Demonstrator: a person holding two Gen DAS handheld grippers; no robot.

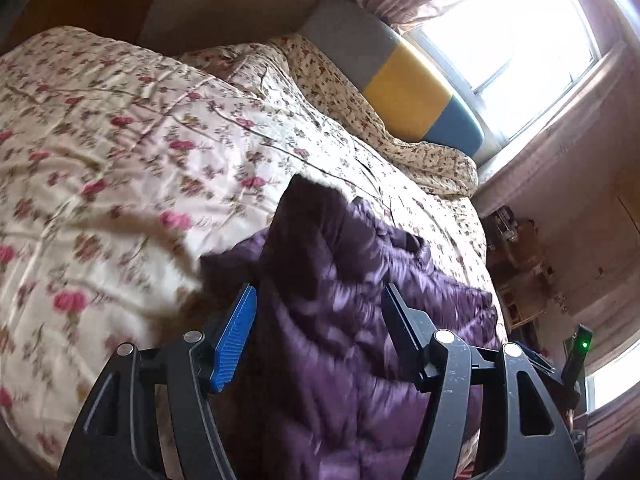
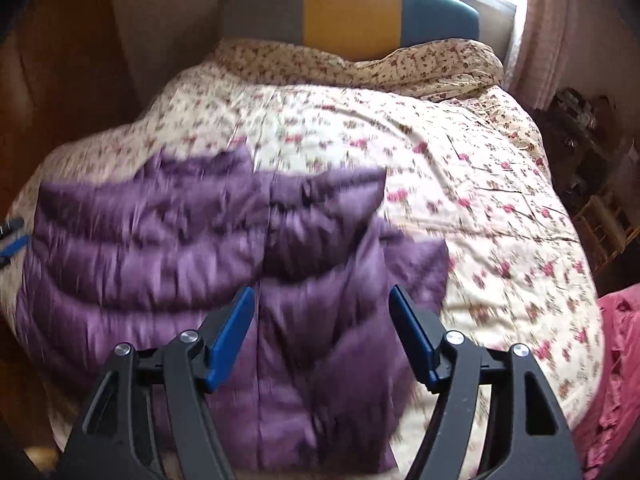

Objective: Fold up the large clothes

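A purple quilted puffer jacket (image 2: 160, 232) lies spread on the floral bed, folded partly over itself, with its centre seam running toward me. In the right wrist view my right gripper (image 2: 321, 290) hovers just above the jacket's lower middle, open, with nothing between its blue pads (image 2: 230, 336). In the left wrist view the jacket (image 1: 352, 248) is bunched below my left gripper (image 1: 320, 292), which is also open and empty, a little above the fabric. The tip of the left gripper (image 2: 12, 236) shows at the jacket's left edge in the right wrist view. Both pictures are blurred.
The floral quilt (image 1: 120, 140) covers the whole bed. A grey, yellow and blue headboard (image 2: 352, 12) stands under a bright window (image 1: 520, 32). A pink cloth (image 2: 620, 360) lies at the bed's right side, with cluttered shelves (image 2: 600, 220) beyond. A wooden wall runs along the left.
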